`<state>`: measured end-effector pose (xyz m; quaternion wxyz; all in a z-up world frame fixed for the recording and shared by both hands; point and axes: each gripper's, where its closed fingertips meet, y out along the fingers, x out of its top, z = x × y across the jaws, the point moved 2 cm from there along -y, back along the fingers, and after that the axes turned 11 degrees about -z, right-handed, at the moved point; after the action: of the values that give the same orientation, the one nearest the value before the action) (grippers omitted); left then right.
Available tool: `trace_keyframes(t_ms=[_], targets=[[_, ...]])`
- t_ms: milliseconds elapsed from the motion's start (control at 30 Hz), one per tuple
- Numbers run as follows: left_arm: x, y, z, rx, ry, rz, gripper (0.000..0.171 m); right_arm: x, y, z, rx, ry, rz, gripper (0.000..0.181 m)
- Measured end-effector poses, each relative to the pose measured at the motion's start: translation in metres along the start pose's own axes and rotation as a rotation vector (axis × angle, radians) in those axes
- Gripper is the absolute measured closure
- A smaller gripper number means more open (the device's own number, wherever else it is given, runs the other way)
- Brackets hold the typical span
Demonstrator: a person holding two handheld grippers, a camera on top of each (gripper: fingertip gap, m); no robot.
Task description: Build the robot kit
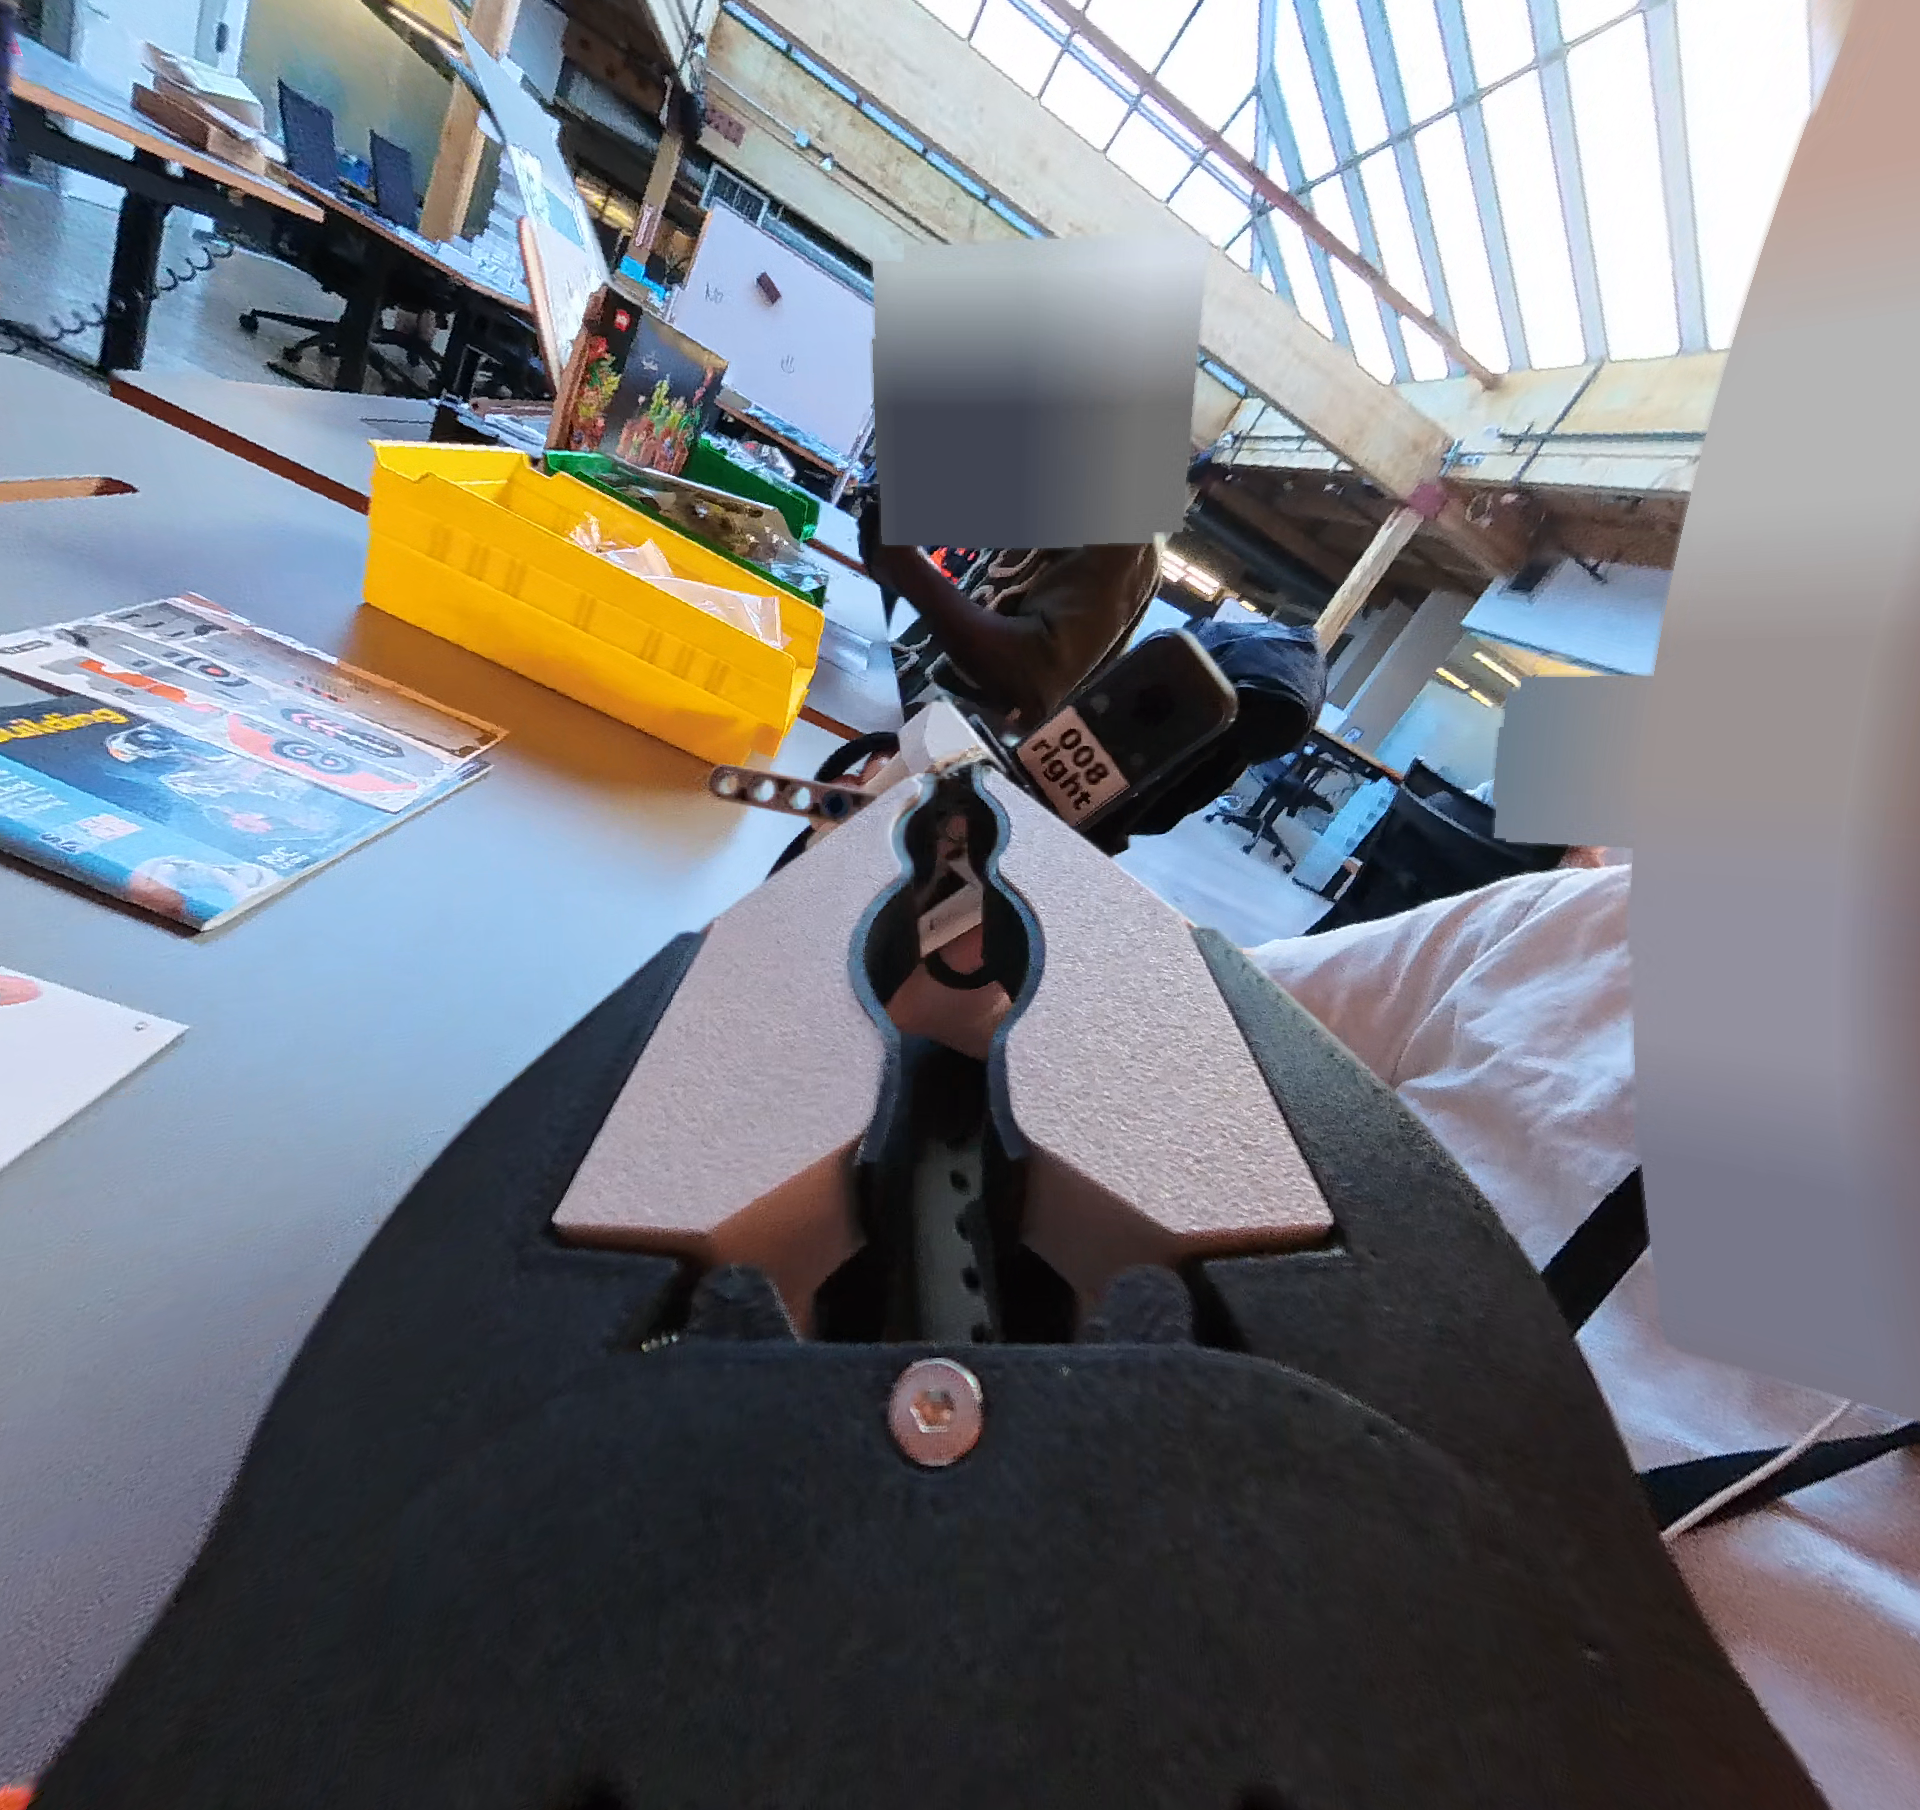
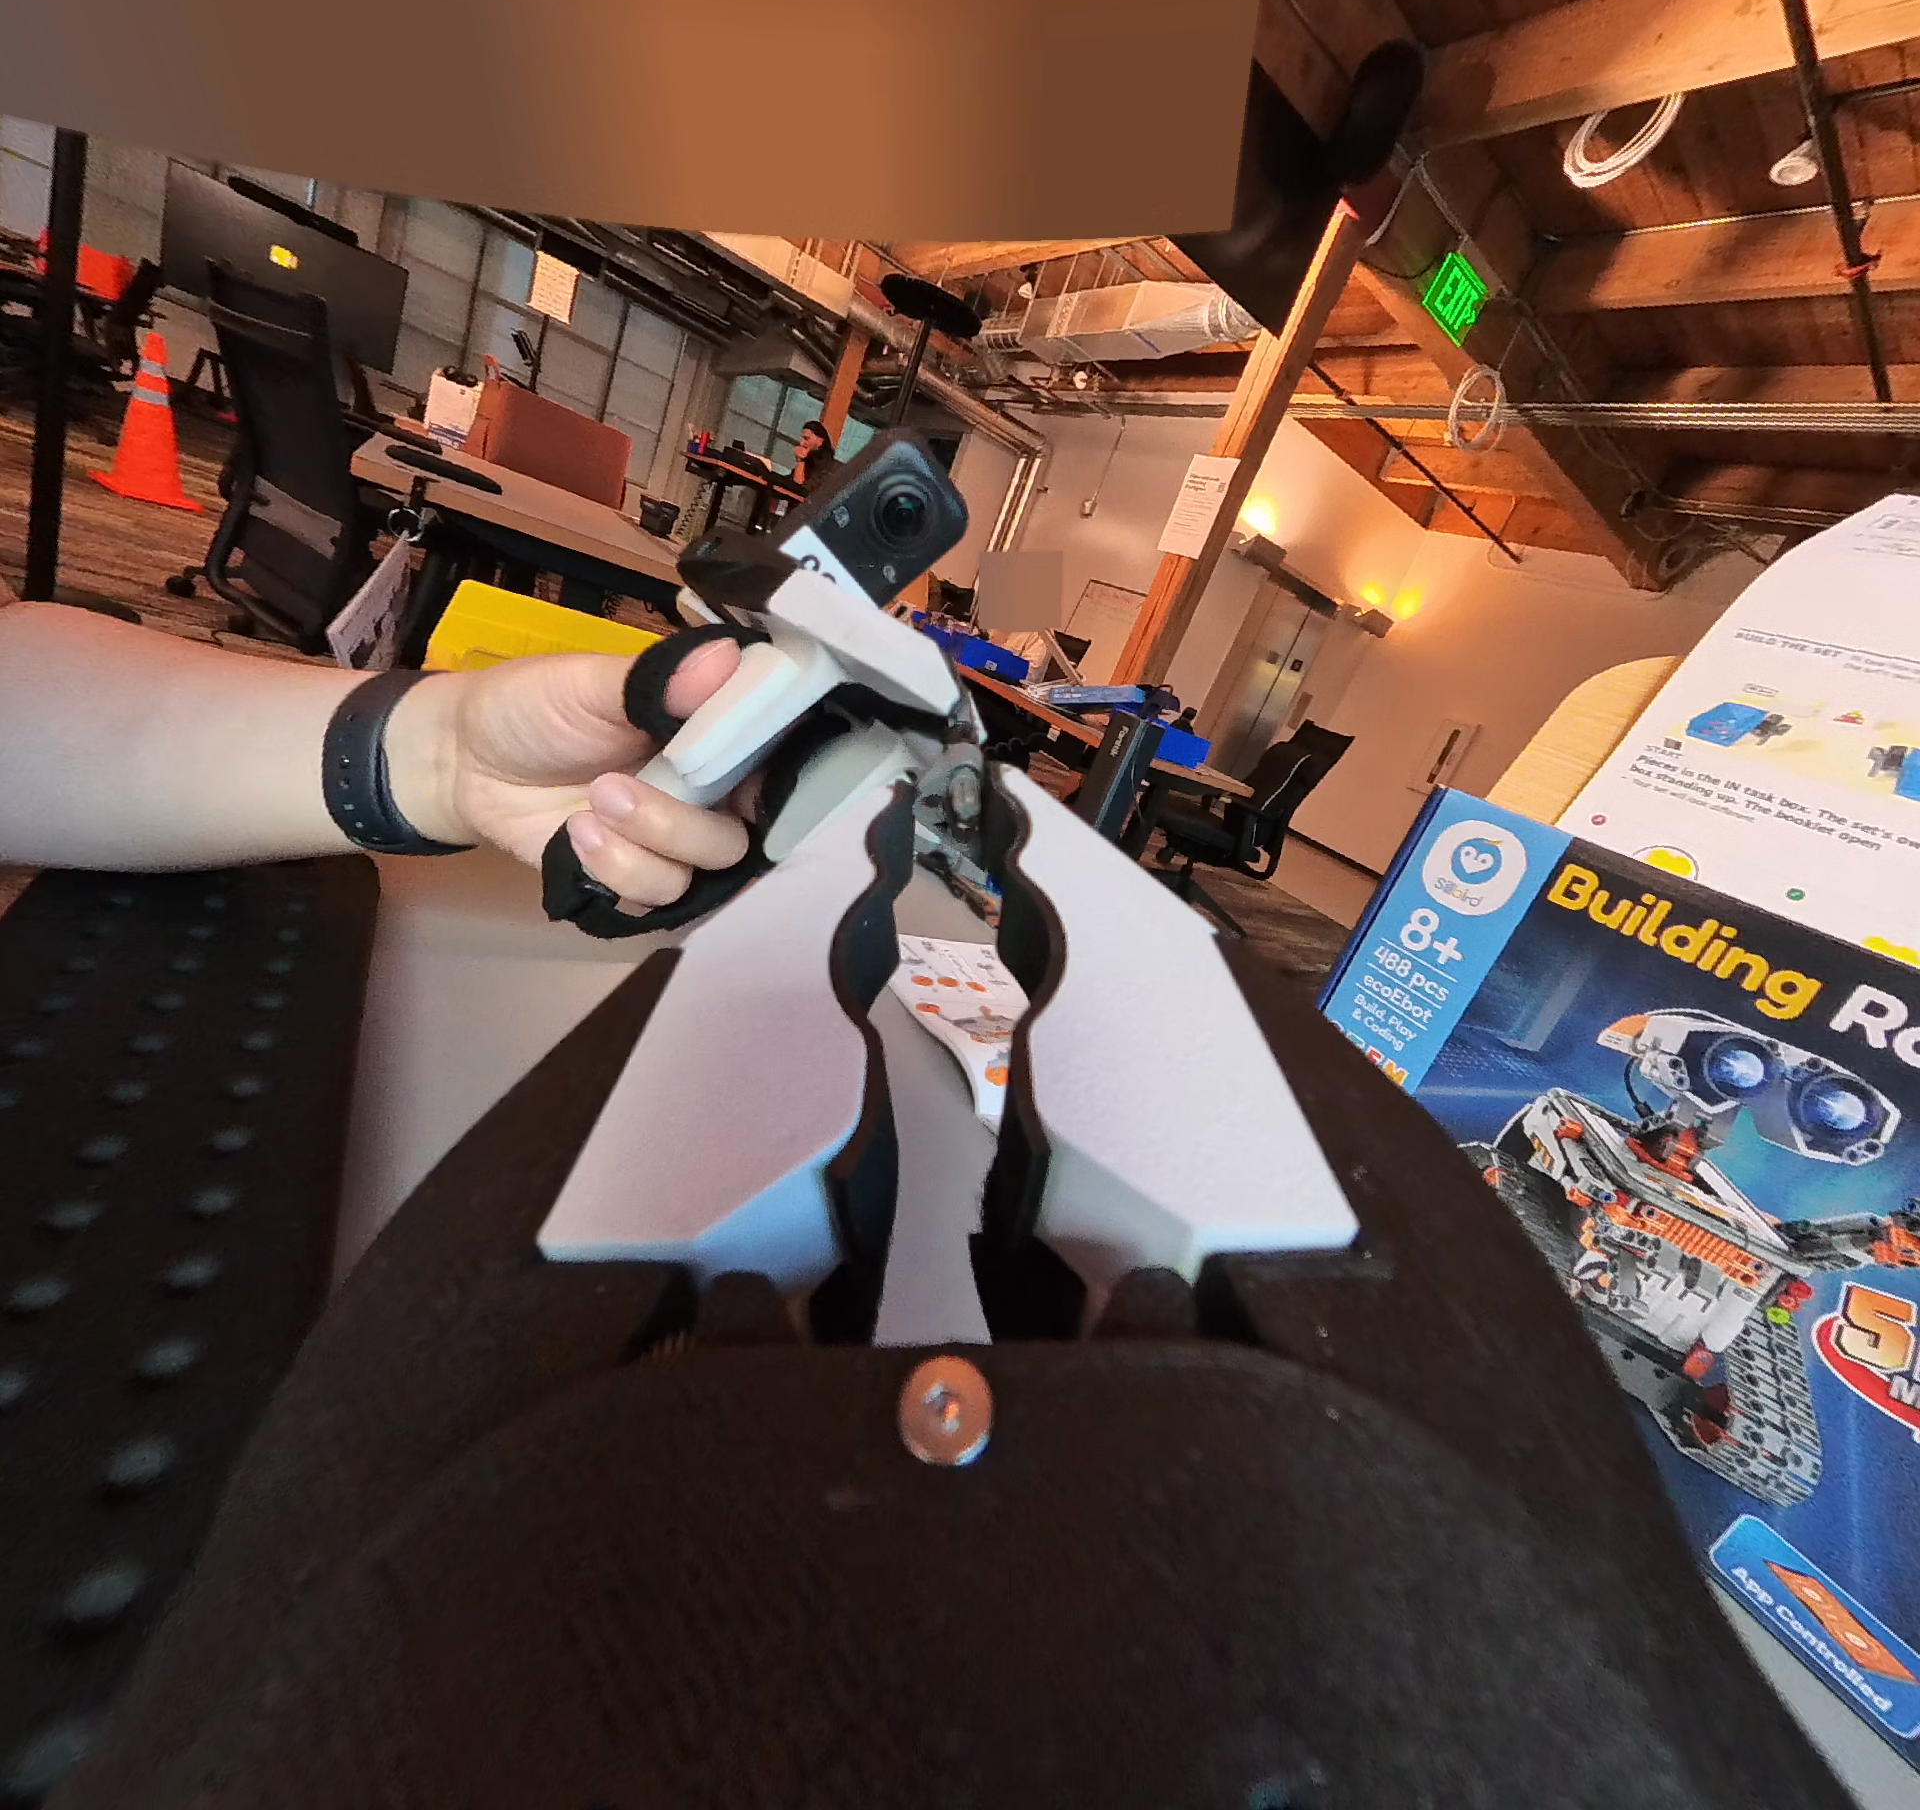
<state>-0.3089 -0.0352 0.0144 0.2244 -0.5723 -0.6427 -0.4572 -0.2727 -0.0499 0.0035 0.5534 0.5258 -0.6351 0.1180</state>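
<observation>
Grey holed plastic beam [image 1: 787, 795]: held in the air over the near edge of the grey desk [image 1: 312, 1085], exactly where the two grippers' tips meet. In the left wrist view its long axis runs crosswise to the left gripper [image 1: 940, 784], roughly level. Its free end points left toward the desk and its near end sits at the tips. Left gripper: jaws drawn together to a thin slit at the tips. Cannot tell whether they nip the beam's end or only touch it. A second grey holed strip shows through the gap near the jaws' root; its attachment is unclear. Right gripper [image 2: 951, 804]: faces the left one nose to nose, tilted slightly upward. Its jaws are narrowly parted and pinch a grey piece with a round hole, which reads as the same beam seen from the other side. Left hand [image 2: 540, 763]: comes in from the left with forearm level and a dark band on the wrist. Thumb and one finger sit in black loops on the white handle, and the gripper's camera is tipped up above it. Surroundings, left wrist view: yellow plastic bin [image 1: 582, 607] holding clear bags stands farther out on the desk, with a green bin [image 1: 764, 487] just behind it. Printed instruction booklets [image 1: 208, 763] lie flat to the left. Right wrist view: blue boxed robot building set [image 2: 1662, 1137] stands to the right, with a white printed sheet [image 2: 1808, 680] behind it. A black studded mat [image 2: 156, 1137] lies to the left.
</observation>
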Motion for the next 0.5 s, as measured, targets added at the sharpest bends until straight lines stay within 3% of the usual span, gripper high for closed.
trace_keyframes(t_ms=[233,367,500], targets=[[0.004,-0.005,0.010,0.046,0.011,0.016,0.171,-0.012,0.002,-0.002,0.009,0.095,0.037,0.168],[-0.017,-0.027,0.036,0.211,0.251,0.292,0.171,-0.023,-0.001,-0.010,0.083,0.362,0.131,0.146],[-0.040,-0.042,0.049,0.282,0.369,0.495,0.170,-0.059,-0.004,-0.008,0.101,0.588,0.325,0.145]])
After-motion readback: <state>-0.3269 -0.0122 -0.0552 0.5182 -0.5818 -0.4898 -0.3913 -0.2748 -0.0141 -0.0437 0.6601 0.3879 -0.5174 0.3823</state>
